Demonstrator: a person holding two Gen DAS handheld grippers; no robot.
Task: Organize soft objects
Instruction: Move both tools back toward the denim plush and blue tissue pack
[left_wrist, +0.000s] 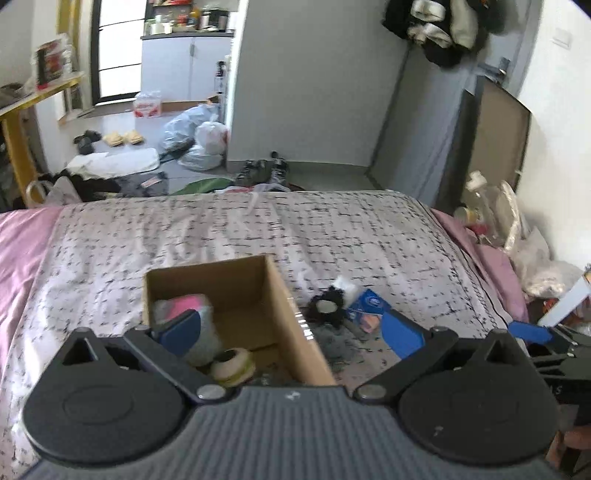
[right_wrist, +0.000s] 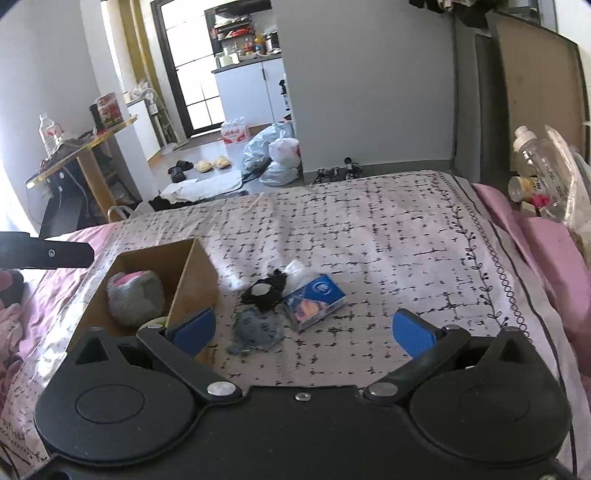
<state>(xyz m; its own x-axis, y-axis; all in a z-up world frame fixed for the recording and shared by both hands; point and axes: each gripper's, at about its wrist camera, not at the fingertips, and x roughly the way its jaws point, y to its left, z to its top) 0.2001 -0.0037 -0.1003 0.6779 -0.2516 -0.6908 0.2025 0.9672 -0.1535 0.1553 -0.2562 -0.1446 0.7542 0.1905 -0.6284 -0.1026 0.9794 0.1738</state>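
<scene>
No writing is legible to me: the blue tissue pack (right_wrist: 314, 300) carries only a round white emblem and an orange panel, too blurred to read. It is a soft rectangular pack, with white tissue puffed from its far end, lying on the bed (right_wrist: 388, 236), whose quilted cover is pale with a black dashed grid and a pink border. Touching the pack's left side is a black frilly fabric piece (right_wrist: 266, 292) with a white round centre; just in front of that lies a crumpled grey knit cloth (right_wrist: 255, 329). The open cardboard box (left_wrist: 280, 302), plain brown and square-cornered, stands on the bed left of these. It holds a fuzzy grey-and-pink plush ball (right_wrist: 135, 295) and a cream roll of tape (left_wrist: 233, 366). My left gripper (left_wrist: 291, 332) has its blue-padded fingers spread wide, straddling the box's right wall, gripping nothing. My right gripper (right_wrist: 304, 330) likewise shows its fingers fully spread and empty, above the grey cloth.
</scene>
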